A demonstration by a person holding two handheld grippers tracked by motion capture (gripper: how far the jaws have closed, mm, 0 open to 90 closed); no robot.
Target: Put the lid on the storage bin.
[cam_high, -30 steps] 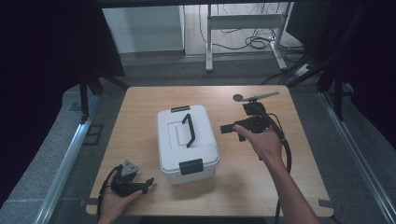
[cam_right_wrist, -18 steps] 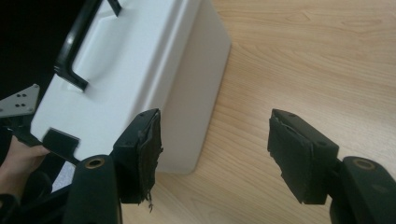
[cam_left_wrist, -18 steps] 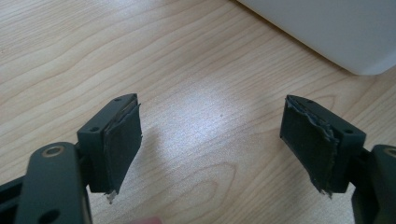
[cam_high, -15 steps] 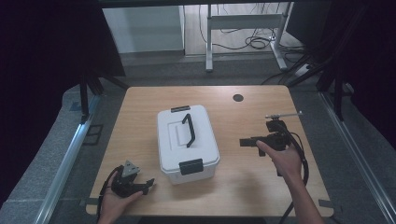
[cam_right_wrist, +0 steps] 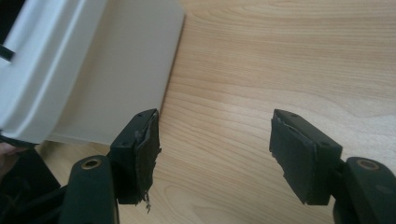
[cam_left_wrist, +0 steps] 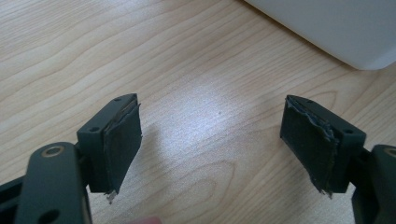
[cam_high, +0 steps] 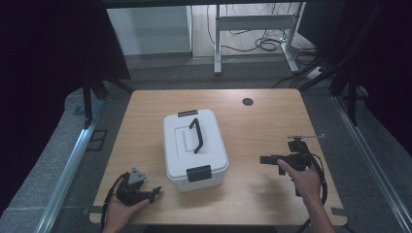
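Both claws stand spread with nothing between their pads. On the high view the right claw [cam_high: 266,159] hangs over bare wood to the right of the white storage box [cam_high: 195,145], jaws aimed at the box's long side but apart from it; the right gripper view shows that white wall just beyond the left pad [cam_right_wrist: 148,154]. Near the front left corner of the desk [cam_high: 272,121] sits the left claw [cam_high: 154,192], low over the wood and pointing toward the box's near end, a white corner of which shows on the left gripper view [cam_left_wrist: 327,28].

The box sits a little left of the desk's middle, lid on, its black handle [cam_high: 196,136] lying flat along the lid, with a black latch [cam_high: 199,173] at the near end and another [cam_high: 187,113] at the far end.

Judging by this layout, the work in hand is getting at the box, most likely its latches or handle. To do it well, the right claw should come in level and square to whichever part it takes, so that both pads meet it evenly; the left claw, already near the front latch, could steady that end against sliding on the smooth wood.

Count: one box, one handle, two latches, two claws, and one dark round grommet [cam_high: 248,102] near the desk's far edge.
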